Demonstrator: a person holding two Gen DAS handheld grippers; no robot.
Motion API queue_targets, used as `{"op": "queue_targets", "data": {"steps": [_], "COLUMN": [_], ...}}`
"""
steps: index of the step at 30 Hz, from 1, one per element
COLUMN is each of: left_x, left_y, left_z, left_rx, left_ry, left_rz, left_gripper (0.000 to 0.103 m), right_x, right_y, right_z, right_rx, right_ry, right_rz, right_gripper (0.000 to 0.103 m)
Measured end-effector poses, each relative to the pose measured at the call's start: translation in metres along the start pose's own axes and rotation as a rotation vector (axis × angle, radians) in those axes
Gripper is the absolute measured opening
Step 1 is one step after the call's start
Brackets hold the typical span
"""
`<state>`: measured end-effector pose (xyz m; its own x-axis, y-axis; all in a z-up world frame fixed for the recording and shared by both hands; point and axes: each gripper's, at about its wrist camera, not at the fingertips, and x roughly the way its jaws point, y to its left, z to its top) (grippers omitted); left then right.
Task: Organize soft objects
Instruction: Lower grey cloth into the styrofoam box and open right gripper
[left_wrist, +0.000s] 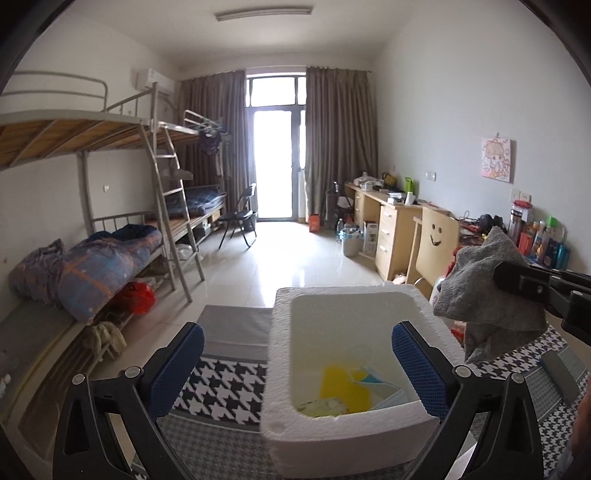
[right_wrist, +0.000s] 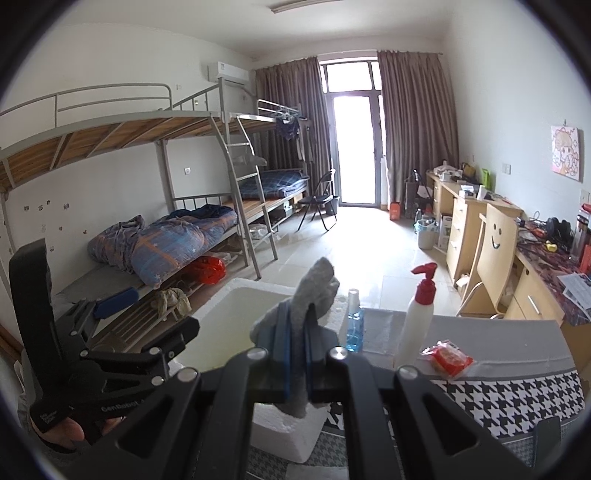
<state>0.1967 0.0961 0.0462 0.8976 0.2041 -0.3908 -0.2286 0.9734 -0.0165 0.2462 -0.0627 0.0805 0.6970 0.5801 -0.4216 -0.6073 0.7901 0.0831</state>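
from my left camera the foam box (left_wrist: 354, 295) has its near wall partly covered by my own fingers (left_wrist: 417, 362), and the things lying in it (left_wrist: 347, 387) are too blurred for me to name. the right gripper (left_wrist: 524, 284) runs off the frame edge. in my right camera the grey cloth (right_wrist: 306, 295) hides part of the box's (right_wrist: 225, 321) rim, and the desk clutter (right_wrist: 554, 229) is too small to tell.
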Motion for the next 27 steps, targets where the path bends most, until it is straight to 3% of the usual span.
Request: {"op": "queue_targets", "data": {"steps": [16, 27], "left_x": [-0.008, -0.015], "left_y": [0.027, 0.046], "left_z": [-0.009, -0.017], "left_rx": [-0.024, -0.063], "left_ry": [-0.016, -0.011], "left_rz": [0.035, 0.037], "left_gripper": [0.102, 0.102], "right_x": [0.014, 0.036], "right_y": [0.024, 0.031], "right_z": [0.007, 0.004], "right_rx": [-0.035, -0.029], "right_ry": [0.009, 0.06], "right_rz": [0.049, 0.076], "right_gripper": [0.008, 0.008]}}
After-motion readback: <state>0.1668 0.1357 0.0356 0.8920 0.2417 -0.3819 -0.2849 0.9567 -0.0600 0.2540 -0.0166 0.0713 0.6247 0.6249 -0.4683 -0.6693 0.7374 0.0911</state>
